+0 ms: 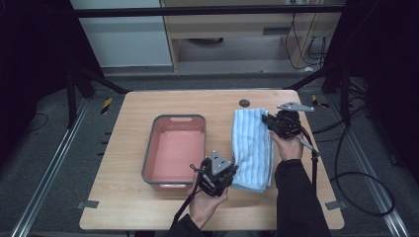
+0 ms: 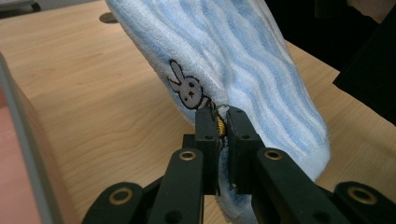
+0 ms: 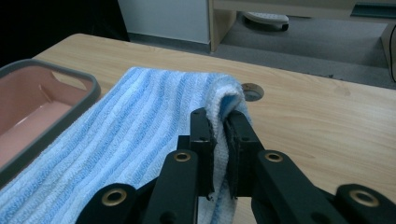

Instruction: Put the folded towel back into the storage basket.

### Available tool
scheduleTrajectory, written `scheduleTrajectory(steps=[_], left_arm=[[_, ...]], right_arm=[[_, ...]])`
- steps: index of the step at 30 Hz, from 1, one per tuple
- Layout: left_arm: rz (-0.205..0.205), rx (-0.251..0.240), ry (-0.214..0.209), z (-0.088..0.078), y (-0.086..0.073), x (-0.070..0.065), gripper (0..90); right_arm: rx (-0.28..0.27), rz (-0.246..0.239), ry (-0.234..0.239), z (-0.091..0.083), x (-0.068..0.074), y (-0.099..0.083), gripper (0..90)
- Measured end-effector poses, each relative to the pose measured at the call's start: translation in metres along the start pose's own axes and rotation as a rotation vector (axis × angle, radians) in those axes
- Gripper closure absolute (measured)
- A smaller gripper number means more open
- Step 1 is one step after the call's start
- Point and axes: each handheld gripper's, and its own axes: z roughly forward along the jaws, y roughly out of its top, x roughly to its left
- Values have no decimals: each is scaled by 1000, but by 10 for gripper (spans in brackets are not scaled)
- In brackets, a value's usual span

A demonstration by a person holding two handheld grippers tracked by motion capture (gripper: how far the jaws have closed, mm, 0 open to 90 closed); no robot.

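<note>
A folded blue-and-white striped towel (image 1: 253,148) hangs lifted between both grippers, right of centre over the wooden table (image 1: 128,148). My left gripper (image 1: 232,170) is shut on the towel's near left corner; in the left gripper view its jaws pinch the edge (image 2: 223,122) just below an embroidered rabbit (image 2: 187,89). My right gripper (image 1: 267,121) is shut on the far right corner, and the towel (image 3: 140,130) folds over between its jaws (image 3: 221,122). The towel (image 2: 243,56) sags between the two grips.
A pink tub with a grey rim (image 1: 148,158) stands left of the towel, close to my left hand; it also shows in the right gripper view (image 3: 88,86). A round grommet (image 1: 244,103) sits in the table near the far edge. Cables trail off the right side.
</note>
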Motion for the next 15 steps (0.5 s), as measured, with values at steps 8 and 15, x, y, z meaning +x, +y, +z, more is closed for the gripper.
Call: scheduleTrajectory(steps=[8,15], left_arm=[[6,-24,20,-22,10,9,844],[20,-41,33,-40,20,16,844]], right_arm=[[-36,-32,4,-6,21,24,830],[-59,-36,7,-7,34,39,829]])
